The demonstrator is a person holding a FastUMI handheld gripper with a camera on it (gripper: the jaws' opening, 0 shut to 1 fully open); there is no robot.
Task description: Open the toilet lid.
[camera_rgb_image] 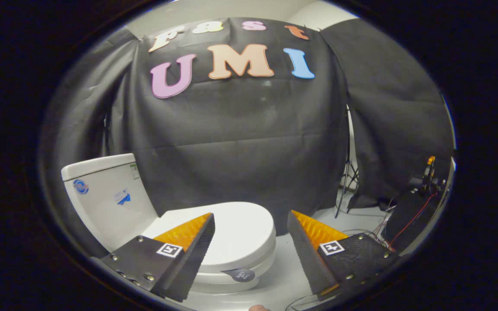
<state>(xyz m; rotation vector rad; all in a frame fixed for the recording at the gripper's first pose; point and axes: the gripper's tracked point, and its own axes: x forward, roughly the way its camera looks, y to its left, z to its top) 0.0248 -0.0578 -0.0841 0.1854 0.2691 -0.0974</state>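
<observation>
Tongs (251, 218): two fingers spread wide apart, nothing between them but air; held above the front of the toilet, touching nothing. A square black-and-white marker sits on each finger's base.

Toilet lid (240, 231): white, closed flat on the seat, lying just ahead of and below the fingers. The left finger (188, 248) overlaps the lid's near side; the right finger (314, 252) stands off past the lid's front edge, over the floor.

Sticker (239, 275): small, dark, on the front of the seat under the lid's edge, between the two fingers.

Tank (102, 194): white, upright, behind the lid and beyond the left finger; small blue stickers on its face.

Floor (283, 276): pale, around the bowl and under the right finger.

Black cloth (240, 142): hung as the booth's wall behind the toilet, a second panel beside it further right.

Stand legs (347, 181): thin and dark, in the gap between the two cloth panels.

Equipment (417, 203): dark gear with red and black wires trailing over the floor, well beyond the right finger.
</observation>
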